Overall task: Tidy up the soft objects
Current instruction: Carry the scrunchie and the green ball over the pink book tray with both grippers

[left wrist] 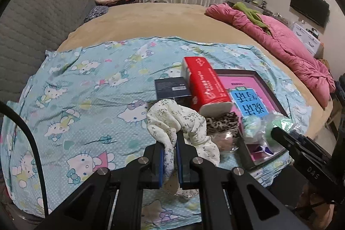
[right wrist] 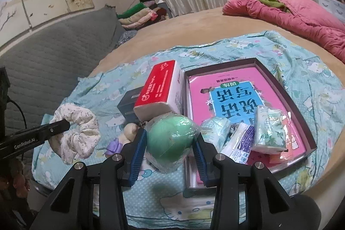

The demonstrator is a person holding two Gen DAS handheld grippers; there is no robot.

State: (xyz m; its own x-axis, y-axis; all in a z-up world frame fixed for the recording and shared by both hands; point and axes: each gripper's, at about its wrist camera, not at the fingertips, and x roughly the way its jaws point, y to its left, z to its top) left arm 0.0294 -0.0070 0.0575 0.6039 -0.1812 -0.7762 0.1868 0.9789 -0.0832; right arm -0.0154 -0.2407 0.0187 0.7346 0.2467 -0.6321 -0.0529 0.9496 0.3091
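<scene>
Both grippers loaded, sorting partway done

My left gripper [left wrist: 170, 156] is pinched nearly closed on the scrunchie [right wrist: 75, 133]; my right gripper [right wrist: 170, 143] clamps the wrapped green ball [right wrist: 170, 139] beside the tray [right wrist: 286, 89]. Tissue packs [right wrist: 269, 128] are already in the tray; the red tissue brick [right wrist: 159, 87] and small toy [right wrist: 127, 135] remain on the sheet [left wrist: 86, 83].

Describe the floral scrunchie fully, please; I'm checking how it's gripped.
The scrunchie is a ruffled ring of cream fabric with small grey-green sprigs, soft and crumpled. The left hand-held gripper is shut on one side of the loop, which runs between its blue pads; the rest bunches beyond the fingertips, above the cartoon-cat sheet.
</scene>
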